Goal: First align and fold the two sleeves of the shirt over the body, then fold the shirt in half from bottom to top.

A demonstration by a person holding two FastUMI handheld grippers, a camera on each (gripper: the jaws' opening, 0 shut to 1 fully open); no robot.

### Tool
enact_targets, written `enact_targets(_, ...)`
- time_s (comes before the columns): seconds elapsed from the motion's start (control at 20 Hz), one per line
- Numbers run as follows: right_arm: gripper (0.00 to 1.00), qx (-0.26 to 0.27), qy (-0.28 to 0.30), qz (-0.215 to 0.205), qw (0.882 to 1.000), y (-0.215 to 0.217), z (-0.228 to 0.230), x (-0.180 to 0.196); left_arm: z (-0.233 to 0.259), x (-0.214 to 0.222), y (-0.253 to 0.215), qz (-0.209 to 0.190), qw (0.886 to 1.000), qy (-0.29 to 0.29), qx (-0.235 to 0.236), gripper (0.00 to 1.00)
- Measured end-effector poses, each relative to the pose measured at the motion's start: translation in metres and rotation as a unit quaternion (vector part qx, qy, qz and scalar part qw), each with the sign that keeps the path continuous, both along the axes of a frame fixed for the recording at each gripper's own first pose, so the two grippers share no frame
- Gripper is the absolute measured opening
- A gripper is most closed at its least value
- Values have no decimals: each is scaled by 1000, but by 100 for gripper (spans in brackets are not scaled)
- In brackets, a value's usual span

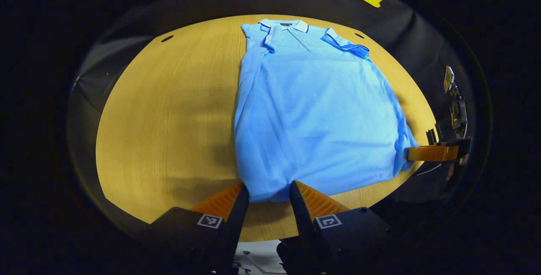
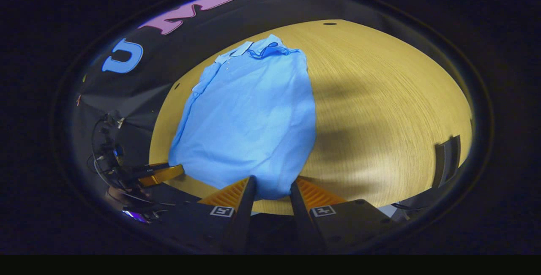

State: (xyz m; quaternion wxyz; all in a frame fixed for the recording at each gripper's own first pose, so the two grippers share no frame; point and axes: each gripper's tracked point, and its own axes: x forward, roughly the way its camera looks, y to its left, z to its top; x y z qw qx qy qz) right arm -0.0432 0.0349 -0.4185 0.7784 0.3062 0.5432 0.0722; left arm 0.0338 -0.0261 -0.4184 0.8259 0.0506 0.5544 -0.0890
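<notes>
A light blue polo shirt (image 1: 312,106) lies face up on the round wooden table (image 1: 169,118), collar (image 1: 287,25) at the far side. Both short sleeves (image 1: 346,44) are folded in over the chest. My left gripper (image 1: 269,186) stands open at the shirt's near left hem corner, with flat cloth lying between its fingers. The right gripper (image 1: 431,153) touches the near right hem corner. In the right gripper view the shirt (image 2: 253,118) runs away from my right gripper (image 2: 272,182), which is open with the hem between its fingers. The left gripper (image 2: 162,174) sits at the other corner.
Bare tabletop (image 2: 380,118) spreads wide on the shirt's right, and more wood lies on its left. Small holes (image 1: 167,38) mark the table's far part. Cables and hardware (image 1: 454,97) hang beside the table. A dark upright object (image 2: 448,161) stands at the table's right edge.
</notes>
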Motion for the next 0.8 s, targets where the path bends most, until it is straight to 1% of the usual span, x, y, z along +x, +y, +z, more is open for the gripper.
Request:
enact_targets(0.05, 51, -8, 2, -3, 1000, -2, -6, 0, 0, 1, 3, 1, 1000, 0, 8, 64)
enact_targets(0.1, 45, -8, 0, -7, 1000, -6, -7, 2, 0, 4, 5, 6, 1000, -3, 7, 50)
enact_targets(0.15, 31, 2, 0, -11, 1000, -3, -8, 6, 1, 5, 1, 15, 1000, -2, -7, 42)
enact_targets(0.2, 18, 4, -5, -17, 1000, -4, -8, 7, 2, 8, -1, 29, 999, -2, -20, 24)
enact_targets(0.25, 5, 7, -11, -17, 1000, -3, -8, 8, 3, 11, -1, 45, 998, -2, -32, 17)
enact_targets(0.3, 10, 7, -19, -15, 1000, -2, -6, 9, 4, 12, -3, 55, 997, 0, -44, 4)
enact_targets(0.35, 4, 3, -26, -12, 1000, -2, -6, 11, 3, 12, -3, 63, 997, 5, -50, 7)
enact_targets(0.45, 4, -4, -37, -1, 999, -2, -6, 12, 6, 12, -6, 72, 995, 10, -63, 6)
enact_targets(0.5, 10, -6, -42, 3, 999, -3, -6, 13, 10, 15, -7, 71, 995, 7, -66, 6)
enact_targets(0.65, 10, -1, -52, 4, 999, -6, -5, 20, 28, 31, -10, 55, 995, -27, -73, 6)
enact_targets(0.75, 10, -2, -69, 1, 998, -11, 1, 33, 41, 48, -10, 54, 994, -52, -77, 6)
enact_targets(0.8, 10, -11, -83, 4, 997, -15, 4, 41, 48, 57, -10, 55, 993, -65, -78, 6)
